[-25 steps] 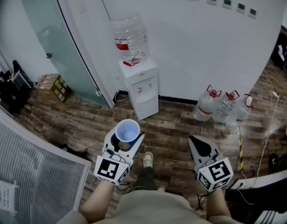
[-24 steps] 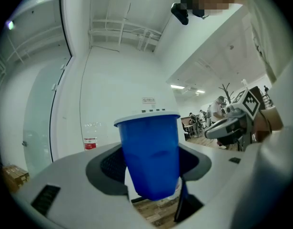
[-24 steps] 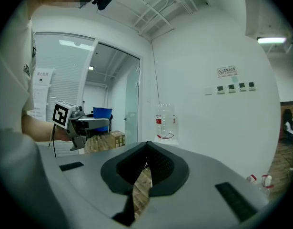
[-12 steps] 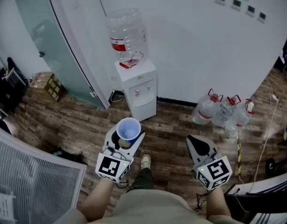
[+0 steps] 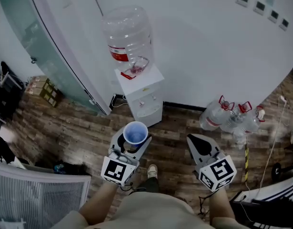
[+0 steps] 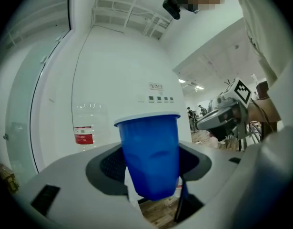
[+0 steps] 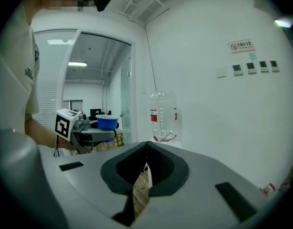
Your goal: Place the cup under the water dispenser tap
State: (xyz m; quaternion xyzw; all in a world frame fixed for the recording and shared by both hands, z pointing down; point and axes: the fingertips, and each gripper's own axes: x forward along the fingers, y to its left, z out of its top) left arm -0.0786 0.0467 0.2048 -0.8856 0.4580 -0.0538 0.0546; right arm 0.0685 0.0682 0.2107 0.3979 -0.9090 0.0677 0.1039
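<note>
My left gripper (image 5: pixel 131 144) grips the upright blue cup (image 6: pixel 151 156) between its fingers (image 6: pixel 107 168), facing the water dispenser (image 5: pixel 144 97); my right gripper (image 7: pixel 146 147) is clenched, empty.

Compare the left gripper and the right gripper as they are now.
The left gripper holds an upright blue cup between its fingers; the right gripper holds nothing. The left gripper's fingers stand apart around the cup; the right gripper's meet at the tips. The left gripper faces the water dispenser; the right gripper points beside it. Both carry a marker cube.
</note>
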